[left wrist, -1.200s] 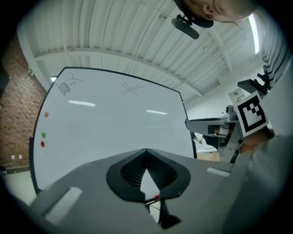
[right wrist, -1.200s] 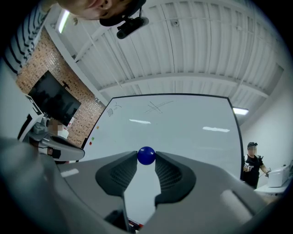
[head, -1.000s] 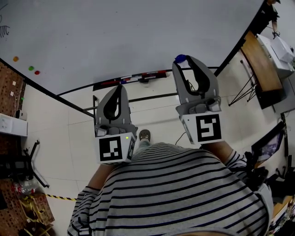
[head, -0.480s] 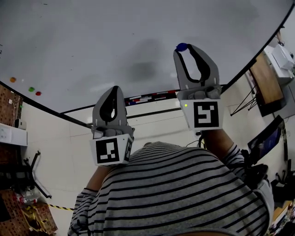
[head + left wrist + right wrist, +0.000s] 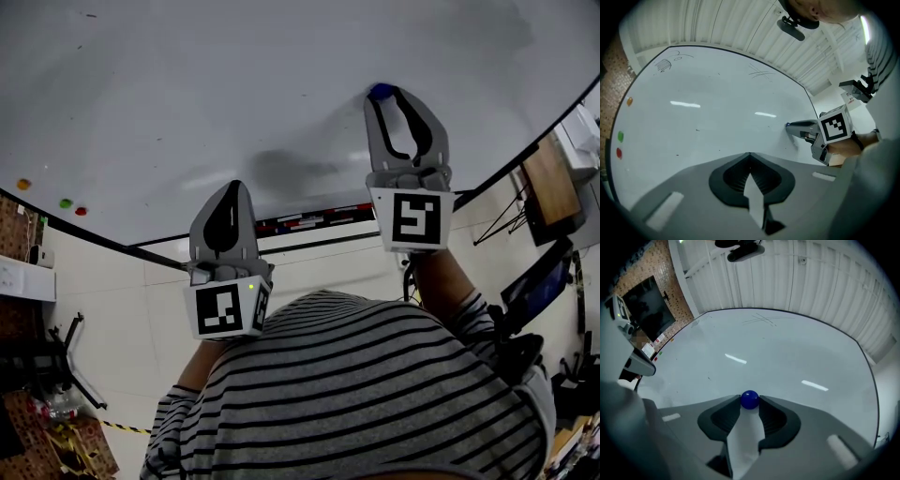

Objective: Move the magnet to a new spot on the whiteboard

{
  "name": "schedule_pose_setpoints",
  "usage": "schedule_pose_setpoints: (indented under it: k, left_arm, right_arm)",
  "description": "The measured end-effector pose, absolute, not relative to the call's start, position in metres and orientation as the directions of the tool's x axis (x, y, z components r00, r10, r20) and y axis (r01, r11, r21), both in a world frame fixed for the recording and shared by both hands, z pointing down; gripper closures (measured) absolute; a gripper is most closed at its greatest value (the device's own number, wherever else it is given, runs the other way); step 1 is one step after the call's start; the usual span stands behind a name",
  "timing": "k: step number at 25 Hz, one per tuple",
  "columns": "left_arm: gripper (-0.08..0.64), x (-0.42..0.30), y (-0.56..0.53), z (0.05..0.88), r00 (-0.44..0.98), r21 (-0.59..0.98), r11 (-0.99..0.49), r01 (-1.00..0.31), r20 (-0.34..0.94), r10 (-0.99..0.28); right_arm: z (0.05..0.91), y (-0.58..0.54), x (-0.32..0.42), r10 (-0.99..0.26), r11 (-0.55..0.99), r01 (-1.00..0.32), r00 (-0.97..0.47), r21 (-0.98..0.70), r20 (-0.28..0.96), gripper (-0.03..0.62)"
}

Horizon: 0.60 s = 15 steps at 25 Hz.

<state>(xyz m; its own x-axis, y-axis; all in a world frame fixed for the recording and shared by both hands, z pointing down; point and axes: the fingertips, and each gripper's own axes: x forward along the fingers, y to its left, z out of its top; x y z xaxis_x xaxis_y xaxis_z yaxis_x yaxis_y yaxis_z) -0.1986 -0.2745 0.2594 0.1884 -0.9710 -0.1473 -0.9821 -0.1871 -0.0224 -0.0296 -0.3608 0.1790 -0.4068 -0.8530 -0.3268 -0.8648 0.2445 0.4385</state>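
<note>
The right hand-held gripper [image 5: 386, 94] has climbed in the last second. The blue magnet [image 5: 749, 399] pinched at its tips was level with the pen tray [image 5: 309, 220] and is now well above it, over the tray's right end. From the left gripper view it looks pressed to the whiteboard [image 5: 234, 84], so I'd judge the new spot reached and only the release left. The left hand-held gripper [image 5: 230, 186] hangs just above the tray's left end, jaws pressed together on nothing. I count two grippers, one blue magnet, and three more far left of the tray: orange [image 5: 23, 184], green [image 5: 65, 202], red [image 5: 81, 211].
</note>
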Motion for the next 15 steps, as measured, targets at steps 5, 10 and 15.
schedule_pose_setpoints:
  k: [5,10,15]
  left_arm:
    - [0.545,-0.197,-0.274,0.26,0.188,-0.021,-0.187,-0.982,-0.137,-0.973]
    - [0.545,-0.183,-0.273,0.267,0.198,-0.026,-0.197,-0.98,-0.105,-0.974]
    - [0.545,-0.154,-0.23,0.26,0.199,-0.037,-0.196,-0.98,-0.135,-0.971]
  right_arm:
    - [0.175,-0.355,-0.031,-0.845,0.261,-0.872,-0.414,0.415,-0.339,0.468]
    - [0.181,-0.336,-0.024,-0.837,0.33,-0.878,-0.442,0.347,-0.323,0.468]
    - [0.188,-0.271,0.003,-0.822,0.395,-0.876,-0.471,0.277,-0.319,0.52]
